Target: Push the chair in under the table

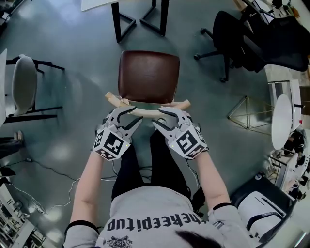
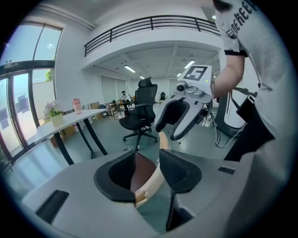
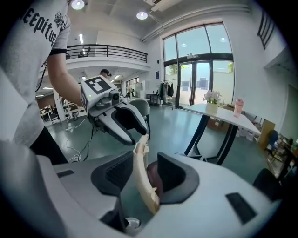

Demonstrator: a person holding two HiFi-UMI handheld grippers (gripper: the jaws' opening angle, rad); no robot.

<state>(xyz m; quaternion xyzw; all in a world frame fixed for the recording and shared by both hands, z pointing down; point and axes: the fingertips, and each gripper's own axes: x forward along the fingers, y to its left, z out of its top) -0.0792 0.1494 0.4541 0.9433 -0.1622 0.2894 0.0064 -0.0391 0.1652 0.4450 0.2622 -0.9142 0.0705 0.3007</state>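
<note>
Chair (image 1: 148,76) — brown padded seat, pale curved wooden backrest rail (image 1: 145,112); stands on the grey floor (image 1: 72,126), near the black-legged surface (image 1: 99,4), seat not under it.
Left gripper (image 1: 136,114) — fingers apart, astride the rail's left half, not clamped.
Right gripper (image 1: 157,117) — fingers apart, astride the right half.

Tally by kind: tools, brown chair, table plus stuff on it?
Tools: 2, left tool, right tool
Chair: 1
Table: 1
Plant: 1
Pink bottle: 1
Total: 6
</note>
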